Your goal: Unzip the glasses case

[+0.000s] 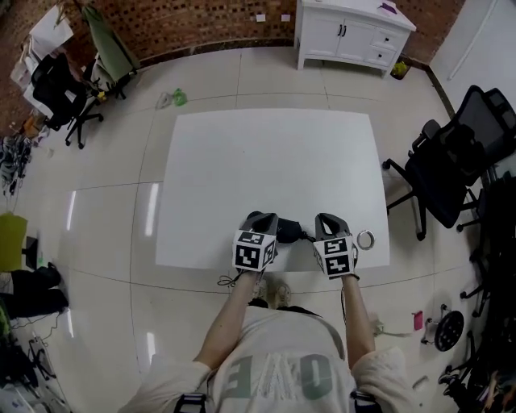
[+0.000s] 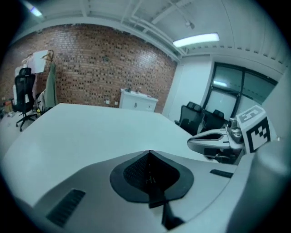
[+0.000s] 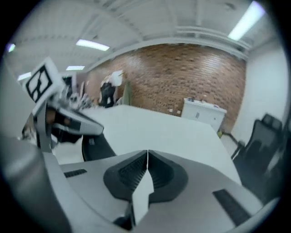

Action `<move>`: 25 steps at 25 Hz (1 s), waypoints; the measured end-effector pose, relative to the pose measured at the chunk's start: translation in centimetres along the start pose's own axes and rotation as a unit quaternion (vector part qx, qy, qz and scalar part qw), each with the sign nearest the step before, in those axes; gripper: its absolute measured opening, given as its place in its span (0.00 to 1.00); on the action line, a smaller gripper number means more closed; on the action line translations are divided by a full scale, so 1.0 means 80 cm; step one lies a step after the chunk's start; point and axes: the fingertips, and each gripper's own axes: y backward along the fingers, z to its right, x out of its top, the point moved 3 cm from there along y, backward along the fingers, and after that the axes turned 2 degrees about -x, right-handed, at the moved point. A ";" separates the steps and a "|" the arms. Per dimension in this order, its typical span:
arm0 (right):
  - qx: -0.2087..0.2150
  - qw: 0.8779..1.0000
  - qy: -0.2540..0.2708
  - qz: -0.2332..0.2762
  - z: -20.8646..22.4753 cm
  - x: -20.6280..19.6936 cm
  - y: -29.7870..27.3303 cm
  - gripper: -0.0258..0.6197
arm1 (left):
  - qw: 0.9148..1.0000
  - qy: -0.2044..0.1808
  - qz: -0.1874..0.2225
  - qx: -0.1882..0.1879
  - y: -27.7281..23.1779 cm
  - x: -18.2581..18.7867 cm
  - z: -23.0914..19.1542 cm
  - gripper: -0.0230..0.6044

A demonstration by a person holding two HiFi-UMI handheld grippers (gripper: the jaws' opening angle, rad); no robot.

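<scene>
Lying near the front edge of the white table (image 1: 266,153), the dark glasses case (image 1: 290,231) sits between the two hand-held tools. Whether its zip is open or closed cannot be made out from the head view. The left gripper (image 1: 260,218) is just beside the case on one side, its claw pressed together with pad meeting pad and nothing between them. The right gripper (image 1: 330,219) flanks the case on the other side, its claw likewise pressed together on nothing. The right gripper view shows the case as a dark curved shape off to the left of its closed tips, below the other tool. Whether either tool actually touches the case is not clear. Each carries its cube of square black-and-white markers at the back, facing up towards the person, who stands at the table's near edge in a light shirt (image 1: 274,363) with both forearms reaching forward. A small ring (image 1: 365,239) lies on the tabletop just right of the right gripper, close to the table's corner. Beyond the table lies a pale tiled floor, with a black office chair (image 1: 447,165) to the right and a white cabinet (image 1: 351,36) at the far side, set against a brick wall (image 1: 201,20).
</scene>
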 end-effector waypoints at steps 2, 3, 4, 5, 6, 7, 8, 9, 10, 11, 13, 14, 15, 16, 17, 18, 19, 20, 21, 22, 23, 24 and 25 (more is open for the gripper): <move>0.018 0.988 -0.141 0.052 0.006 0.025 0.022 0.04 | 0.998 0.025 0.064 0.006 0.021 0.023 -0.001 0.02; 0.030 0.976 -0.200 0.079 0.009 0.037 0.034 0.04 | 0.995 0.034 0.097 0.007 0.031 0.037 0.000 0.02; 0.044 0.961 -0.251 0.107 0.011 0.047 0.047 0.04 | 0.991 0.042 0.129 0.007 0.042 0.050 0.002 0.02; 0.057 0.945 -0.292 0.134 0.012 0.055 0.059 0.04 | 0.986 0.049 0.161 0.007 0.052 0.062 0.004 0.02; 0.065 0.931 -0.323 0.157 0.012 0.062 0.071 0.04 | 0.980 0.056 0.190 0.007 0.061 0.072 0.005 0.02; 0.067 0.921 -0.343 0.171 0.011 0.067 0.080 0.04 | 0.974 0.064 0.216 0.004 0.070 0.080 0.007 0.02; 0.065 0.918 -0.350 0.176 0.009 0.069 0.089 0.04 | 0.968 0.072 0.239 -0.001 0.078 0.087 0.009 0.02; 0.063 0.919 -0.347 0.176 0.006 0.070 0.096 0.04 | 0.963 0.077 0.257 -0.009 0.086 0.091 0.013 0.02; 0.059 0.922 -0.340 0.175 0.003 0.070 0.102 0.04 | 0.959 0.080 0.271 -0.015 0.092 0.094 0.017 0.02; 0.057 0.925 -0.333 0.174 0.000 0.069 0.108 0.04 | 0.957 0.080 0.280 -0.020 0.098 0.096 0.023 0.02; 0.058 0.927 -0.328 0.176 -0.006 0.066 0.120 0.04 | 0.957 0.067 0.283 -0.018 0.108 0.094 0.035 0.02; 0.061 0.927 -0.327 0.176 -0.009 0.063 0.127 0.04 | 0.958 0.056 0.280 -0.014 0.113 0.091 0.041 0.02; 0.063 0.927 -0.325 0.176 -0.013 0.060 0.133 0.04 | 0.960 0.047 0.277 -0.010 0.120 0.086 0.046 0.02; 0.063 0.928 -0.321 0.176 -0.018 0.056 0.140 0.04 | 0.960 0.040 0.276 -0.006 0.128 0.081 0.049 0.02; 0.063 0.930 -0.316 0.176 -0.025 0.052 0.148 0.04 | 0.961 0.037 0.276 -0.002 0.139 0.075 0.049 0.02; 0.064 0.932 -0.309 0.177 -0.033 0.047 0.157 0.04 | 0.960 0.035 0.277 0.001 0.153 0.068 0.049 0.02; 0.065 0.934 -0.303 0.179 -0.041 0.042 0.168 0.04 | 0.959 0.033 0.282 0.001 0.168 0.062 0.049 0.02; 0.068 0.934 -0.300 0.183 -0.046 0.038 0.179 0.04 | 0.957 0.030 0.288 0.000 0.183 0.058 0.049 0.02; 0.071 0.932 -0.303 0.188 -0.049 0.034 0.189 0.04 | 0.955 0.025 0.295 -0.001 0.196 0.055 0.050 0.02; 0.076 0.927 -0.311 0.193 -0.051 0.028 0.199 0.04 | 0.953 0.020 0.301 -0.001 0.208 0.052 0.051 0.02; 0.080 0.922 -0.322 0.197 -0.054 0.019 0.212 0.04 | 0.952 0.016 0.305 0.001 0.221 0.047 0.054 0.02; 0.080 0.919 -0.331 0.199 -0.058 0.008 0.225 0.04 | 0.952 0.013 0.307 0.005 0.233 0.038 0.057 0.02; 0.078 0.918 -0.334 0.198 -0.063 -0.005 0.240 0.04 | 0.951 0.011 0.308 0.009 0.245 0.027 0.061 0.02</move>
